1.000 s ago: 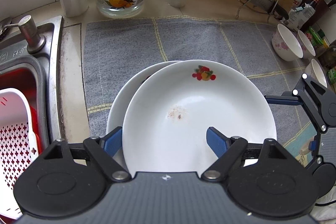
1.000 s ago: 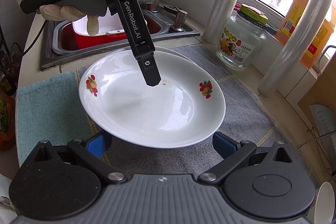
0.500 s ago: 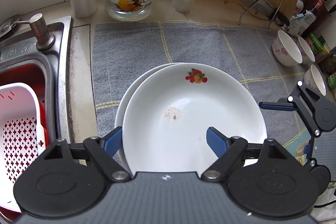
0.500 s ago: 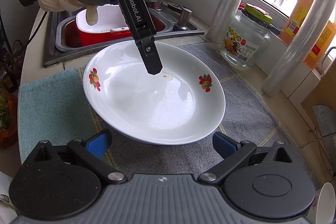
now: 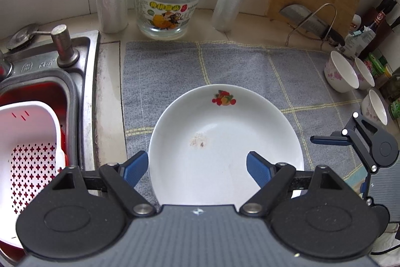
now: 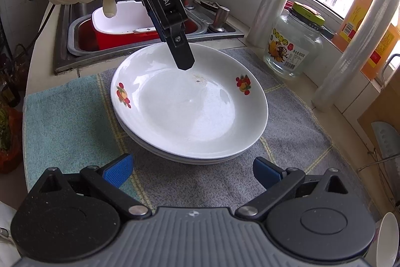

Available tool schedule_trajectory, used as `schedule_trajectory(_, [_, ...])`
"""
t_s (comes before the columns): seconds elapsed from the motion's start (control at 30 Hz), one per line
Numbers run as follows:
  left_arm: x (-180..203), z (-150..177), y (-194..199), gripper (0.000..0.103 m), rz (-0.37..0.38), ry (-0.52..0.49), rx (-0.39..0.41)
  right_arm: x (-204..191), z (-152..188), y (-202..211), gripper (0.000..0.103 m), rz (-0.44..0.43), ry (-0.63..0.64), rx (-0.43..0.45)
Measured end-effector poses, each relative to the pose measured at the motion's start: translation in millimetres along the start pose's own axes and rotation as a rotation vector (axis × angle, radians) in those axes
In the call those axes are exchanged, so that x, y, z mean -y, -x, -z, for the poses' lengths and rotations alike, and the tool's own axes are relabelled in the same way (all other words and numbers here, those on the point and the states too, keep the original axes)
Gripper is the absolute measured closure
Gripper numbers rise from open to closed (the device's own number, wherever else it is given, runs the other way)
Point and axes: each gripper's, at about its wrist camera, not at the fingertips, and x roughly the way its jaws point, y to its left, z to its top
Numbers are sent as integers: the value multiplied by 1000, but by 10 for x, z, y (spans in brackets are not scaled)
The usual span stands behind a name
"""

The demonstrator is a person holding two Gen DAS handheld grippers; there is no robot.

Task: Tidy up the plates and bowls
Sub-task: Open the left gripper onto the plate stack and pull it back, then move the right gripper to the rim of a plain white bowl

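Plates (image 6: 190, 114) sit stacked on the towel (image 6: 75, 121); left gripper (image 6: 183, 61) fingers opening, right gripper (image 6: 192, 168) spread empty.

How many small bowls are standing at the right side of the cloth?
3: two side by side by the cloth's far right edge, one nearer the camera. More may be hidden beyond the frame.

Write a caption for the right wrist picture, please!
Left gripper opening above white fruit-patterned plates stacked on a grey checked towel.
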Motion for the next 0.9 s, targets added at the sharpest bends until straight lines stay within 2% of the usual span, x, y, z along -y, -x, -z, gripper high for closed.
schedule_trajectory(0.1, [142, 9, 162, 14, -43, -42, 102, 6, 23, 26, 0, 9, -11, 2])
schedule_trajectory(0.3, [608, 177, 355, 4, -152, -189, 311, 95, 113, 121, 0, 49, -72, 10])
schedule_trajectory(0.43, [929, 321, 311, 3, -178, -253, 379, 210, 234, 227, 0, 102, -140, 7])
schedule_trajectory(0.63, [1404, 484, 121, 3, -84, -330, 428, 423, 528, 468, 0, 230, -302, -24])
schedule_trajectory(0.9, [2085, 451, -164, 3, 16, -392, 449, 682, 1087, 929, 0, 386, -490, -56])
